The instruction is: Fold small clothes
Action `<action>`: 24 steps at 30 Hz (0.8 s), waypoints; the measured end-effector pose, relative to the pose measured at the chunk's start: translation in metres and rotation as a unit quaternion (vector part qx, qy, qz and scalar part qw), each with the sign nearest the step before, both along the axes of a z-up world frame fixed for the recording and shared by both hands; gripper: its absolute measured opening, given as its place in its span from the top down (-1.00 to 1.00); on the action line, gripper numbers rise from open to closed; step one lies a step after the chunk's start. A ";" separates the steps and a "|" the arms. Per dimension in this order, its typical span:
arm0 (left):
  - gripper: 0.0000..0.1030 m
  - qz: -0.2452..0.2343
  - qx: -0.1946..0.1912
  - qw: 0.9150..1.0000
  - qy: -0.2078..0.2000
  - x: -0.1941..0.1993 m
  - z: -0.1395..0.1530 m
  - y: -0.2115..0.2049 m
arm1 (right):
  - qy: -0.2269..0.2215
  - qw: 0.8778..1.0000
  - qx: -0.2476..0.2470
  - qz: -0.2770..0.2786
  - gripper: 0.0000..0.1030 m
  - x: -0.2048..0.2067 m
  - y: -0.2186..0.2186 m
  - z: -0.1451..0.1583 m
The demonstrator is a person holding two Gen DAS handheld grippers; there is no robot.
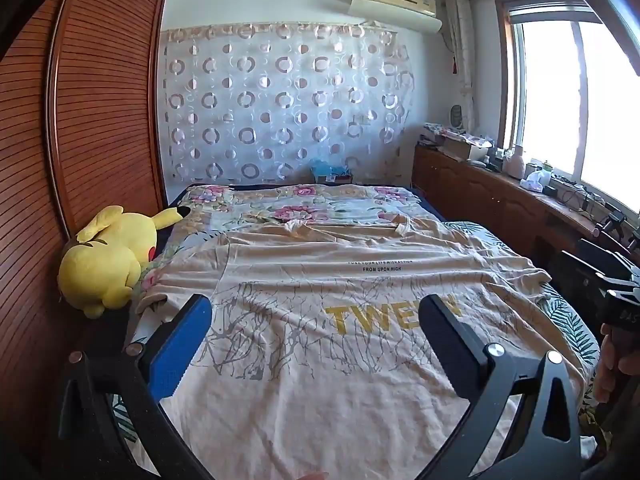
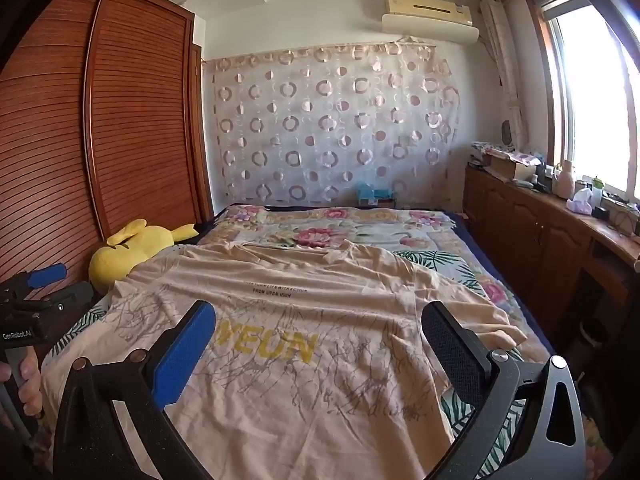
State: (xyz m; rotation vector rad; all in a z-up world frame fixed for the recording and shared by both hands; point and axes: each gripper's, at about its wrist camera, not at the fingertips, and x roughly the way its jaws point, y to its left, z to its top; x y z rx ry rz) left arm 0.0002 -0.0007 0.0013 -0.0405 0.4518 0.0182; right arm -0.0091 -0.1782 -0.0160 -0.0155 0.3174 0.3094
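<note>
A beige T-shirt (image 1: 320,344) with yellow letters and grey line print lies spread flat, front up, on the bed (image 1: 308,204), its collar toward the far wall. In the right wrist view the same T-shirt (image 2: 320,320) fills the near bed, one sleeve reaching right. My left gripper (image 1: 316,320) hovers open over the shirt's lower half, nothing between its blue and black fingers. My right gripper (image 2: 320,328) is open too, above the shirt's lower right part. Each gripper shows at the edge of the other's view, held by a hand.
A yellow plush toy (image 1: 108,256) lies at the bed's left edge against the wooden wardrobe (image 1: 92,100). A low wooden cabinet (image 2: 540,240) with clutter runs under the window on the right. A floral bedspread (image 2: 340,228) covers the far bed.
</note>
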 end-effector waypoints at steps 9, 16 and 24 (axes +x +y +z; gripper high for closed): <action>-1.00 0.004 0.000 1.000 -0.005 -0.002 0.008 -0.006 | 0.006 1.000 -0.003 -0.003 -1.00 0.000 0.000 -0.002; -1.00 0.006 -0.005 1.000 -0.006 -0.005 0.009 0.001 | 0.005 1.000 -0.003 -0.002 -1.00 0.001 -0.002 -0.003; -1.00 0.009 -0.003 1.000 -0.005 -0.007 0.010 0.004 | 0.008 1.000 -0.001 -0.004 -1.00 0.000 -0.001 0.001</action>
